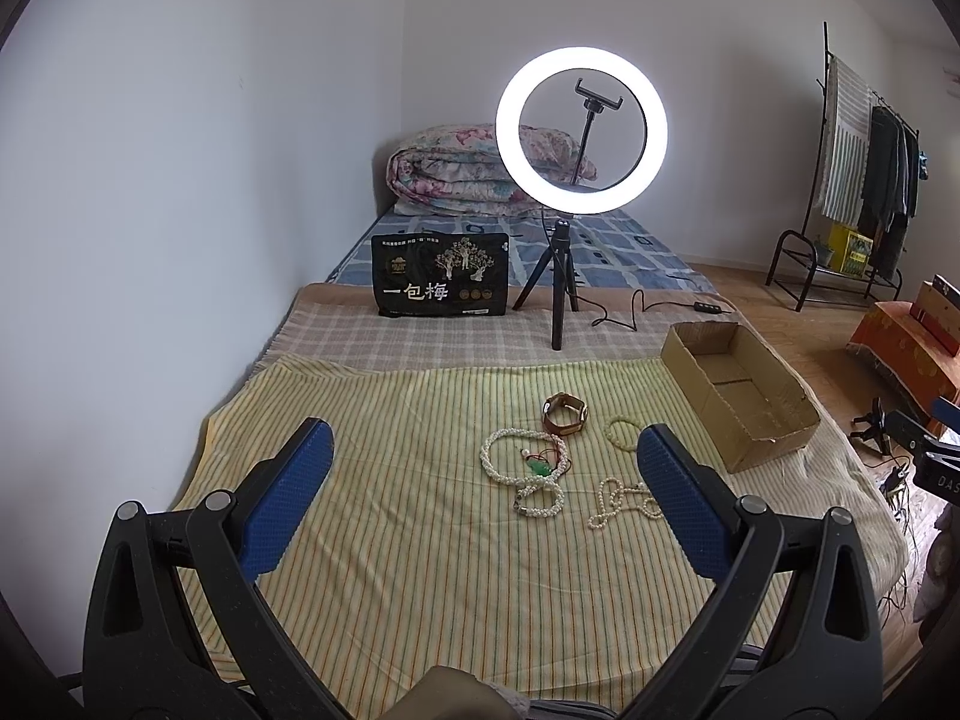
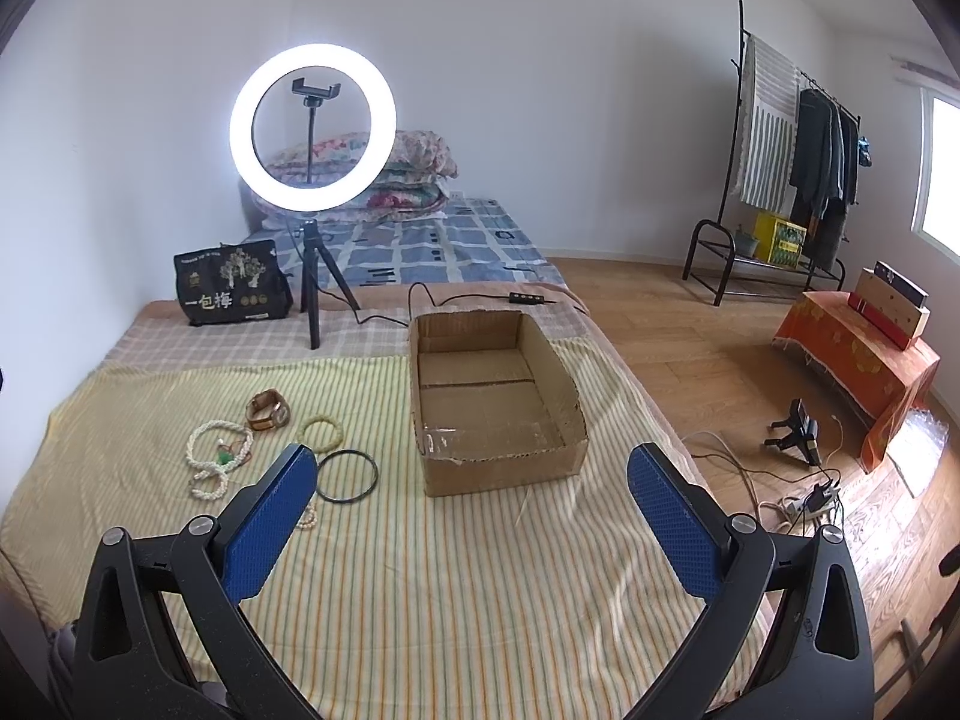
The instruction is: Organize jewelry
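Observation:
Jewelry lies on a striped yellow cloth [image 1: 372,540]: a brown watch [image 1: 564,413], a thick white bead necklace with a green pendant [image 1: 523,471], a pale bead bracelet [image 1: 621,433] and a thin pearl strand [image 1: 618,501]. The right wrist view also shows the watch [image 2: 268,410], the necklace [image 2: 210,459], the bracelet [image 2: 321,432] and a dark bangle [image 2: 347,476]. An open, empty cardboard box [image 2: 492,402] sits right of them; it also shows in the left wrist view [image 1: 738,390]. My left gripper [image 1: 483,459] is open above the cloth, short of the jewelry. My right gripper [image 2: 471,477] is open, facing the box.
A lit ring light on a tripod [image 1: 581,132] and a black snack bag [image 1: 441,273] stand behind the cloth, with a cable [image 2: 456,300] trailing right. Folded quilts [image 1: 480,171] lie at the far end. The bed edge drops to wooden floor [image 2: 690,348] at right.

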The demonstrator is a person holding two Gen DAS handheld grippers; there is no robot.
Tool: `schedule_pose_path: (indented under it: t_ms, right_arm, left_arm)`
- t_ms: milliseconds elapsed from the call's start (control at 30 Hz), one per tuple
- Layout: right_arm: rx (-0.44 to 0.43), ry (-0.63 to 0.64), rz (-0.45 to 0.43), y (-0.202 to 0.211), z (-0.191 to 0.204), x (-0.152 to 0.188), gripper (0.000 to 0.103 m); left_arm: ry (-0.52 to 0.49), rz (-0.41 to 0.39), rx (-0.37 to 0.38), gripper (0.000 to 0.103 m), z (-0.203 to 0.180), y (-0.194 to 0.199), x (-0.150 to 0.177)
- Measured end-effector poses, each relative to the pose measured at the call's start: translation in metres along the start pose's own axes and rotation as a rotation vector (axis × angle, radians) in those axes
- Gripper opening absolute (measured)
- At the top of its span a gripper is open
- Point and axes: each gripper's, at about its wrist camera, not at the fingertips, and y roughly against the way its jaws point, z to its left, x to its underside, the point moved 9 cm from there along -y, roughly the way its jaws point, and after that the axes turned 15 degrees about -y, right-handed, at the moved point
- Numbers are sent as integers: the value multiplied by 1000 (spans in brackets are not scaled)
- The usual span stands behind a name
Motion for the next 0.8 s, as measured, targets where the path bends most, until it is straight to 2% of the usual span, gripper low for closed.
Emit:
schedule_pose_path:
  t_ms: [267,667,800]
  right_arm:
    - [-4,9,14,-6,3,3,103]
    - [-121,94,62,-33,26,14,103]
    - [-149,129,93,-43,34,20,103]
  left_arm:
    - [7,18,-6,103,8,-13,6]
    - [6,93,36,103,27,-59,23]
    - [31,116,59,96,34,-75,27]
